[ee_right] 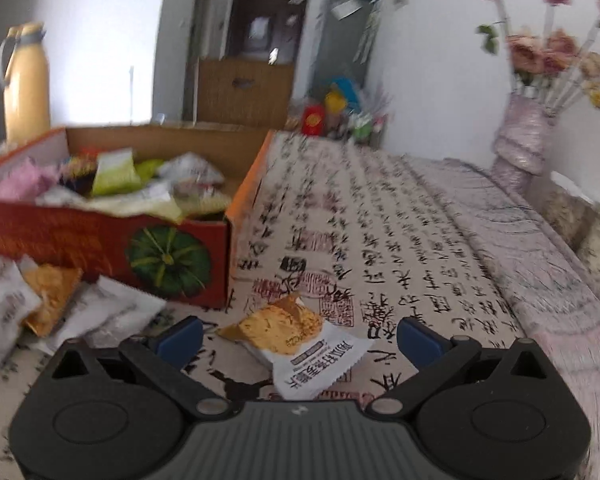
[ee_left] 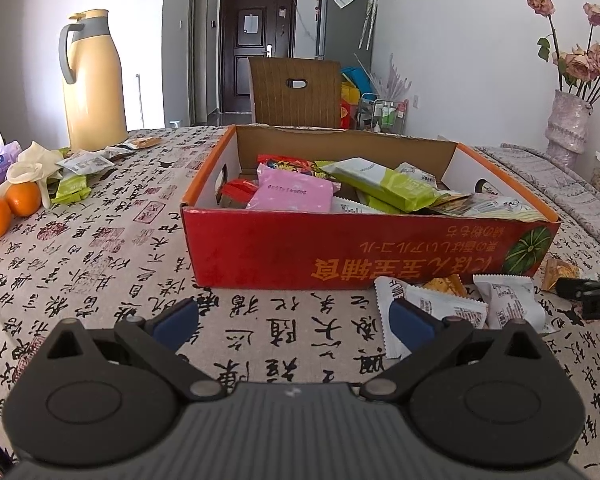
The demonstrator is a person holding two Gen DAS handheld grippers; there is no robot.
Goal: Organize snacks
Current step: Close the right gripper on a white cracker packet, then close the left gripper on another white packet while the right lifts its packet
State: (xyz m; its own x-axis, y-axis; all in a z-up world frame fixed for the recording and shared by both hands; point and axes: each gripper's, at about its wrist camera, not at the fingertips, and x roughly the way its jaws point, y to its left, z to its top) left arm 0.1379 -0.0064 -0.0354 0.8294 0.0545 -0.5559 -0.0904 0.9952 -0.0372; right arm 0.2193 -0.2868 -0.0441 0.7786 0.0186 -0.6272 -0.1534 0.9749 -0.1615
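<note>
A red cardboard box (ee_left: 340, 248) with an orange rim holds several snack packets, among them a pink one (ee_left: 290, 193) and a green one (ee_left: 384, 184). White and orange packets (ee_left: 460, 300) lie on the cloth in front of its right corner. My left gripper (ee_left: 294, 320) hovers open before the box, nothing between its fingers. In the right wrist view the box (ee_right: 100, 240) sits at the left. My right gripper (ee_right: 298, 338) is open around a gold-and-white snack packet (ee_right: 300, 344) lying on the cloth. More packets (ee_right: 60, 304) lie at the left.
A yellow thermos jug (ee_left: 94, 84), oranges (ee_left: 8, 206), tissues and more packets (ee_left: 74, 188) crowd the far left of the table. A vase of dried flowers (ee_left: 568, 120) stands at the far right. A wooden chair (ee_left: 296, 92) is behind the box. The other gripper's tip (ee_left: 592, 292) shows at right.
</note>
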